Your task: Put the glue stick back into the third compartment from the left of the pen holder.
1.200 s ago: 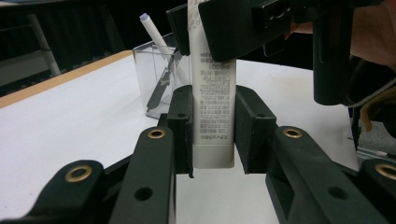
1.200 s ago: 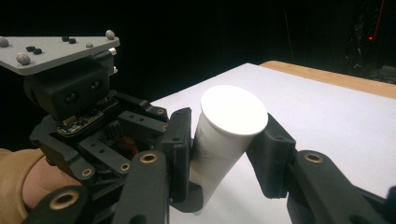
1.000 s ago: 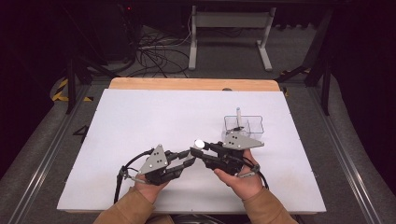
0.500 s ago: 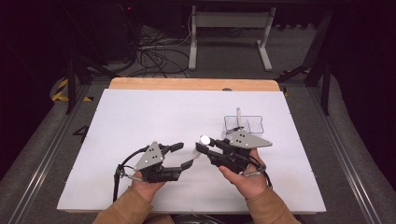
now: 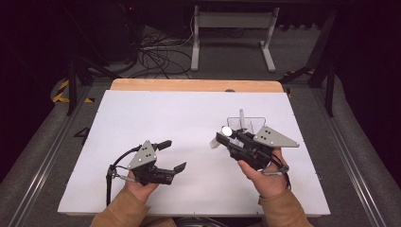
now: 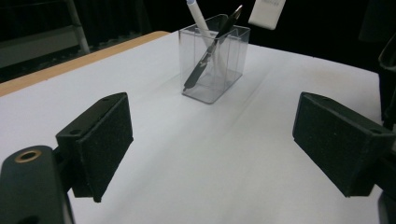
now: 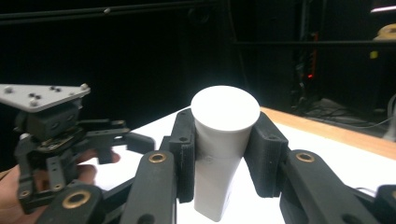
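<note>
Your right gripper (image 5: 226,137) is clamped on the white marker (image 7: 223,140), held above the counter (image 5: 165,113) near the clear holder (image 6: 215,63) — not yet inside. Your left gripper (image 5: 172,155) has just opened — nothing between its jaws.

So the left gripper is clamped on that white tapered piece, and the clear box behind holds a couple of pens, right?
Not quite: the right gripper clamps the white tapered piece, as the right gripper view shows. The left gripper is open with nothing between its pads. The clear box does hold pens.
</note>
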